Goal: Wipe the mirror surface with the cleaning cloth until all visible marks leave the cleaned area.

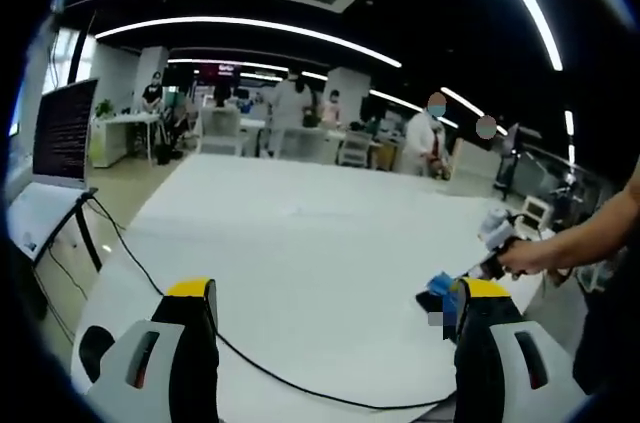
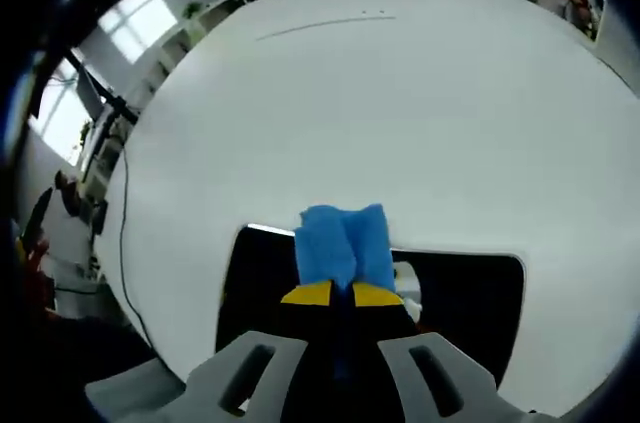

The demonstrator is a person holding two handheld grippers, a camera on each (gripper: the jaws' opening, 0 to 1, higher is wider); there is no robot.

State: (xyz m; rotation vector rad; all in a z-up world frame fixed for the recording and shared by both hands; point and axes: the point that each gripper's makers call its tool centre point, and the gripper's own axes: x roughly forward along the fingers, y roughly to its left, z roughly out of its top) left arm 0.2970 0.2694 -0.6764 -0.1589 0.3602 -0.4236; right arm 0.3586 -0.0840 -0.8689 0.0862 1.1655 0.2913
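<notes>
Right gripper view has the right gripper [image 2: 333, 294] with jaws clamped on the blue cleaning cloth [image 2: 343, 243], pressed on the dark mirror [image 2: 470, 303] lying on the white table [image 2: 400, 113]. Left gripper [image 1: 335, 338] hovers near, jaws wide apart, gripping nothing.

The white table [image 1: 300, 243] offers a broad bare surface ahead of the left gripper [image 1: 335, 318], whose jaws stand wide apart; a black cable [image 1: 250, 363] crosses its near part and runs off the left edge. At the right edge, the right gripper [image 1: 497, 243] and the person's hand [image 1: 525, 255] occupy the space above the mirror [image 2: 470, 298]. In the right gripper view, the table beyond the blue cleaning cloth [image 2: 343, 243] lies bare to its far edge.
</notes>
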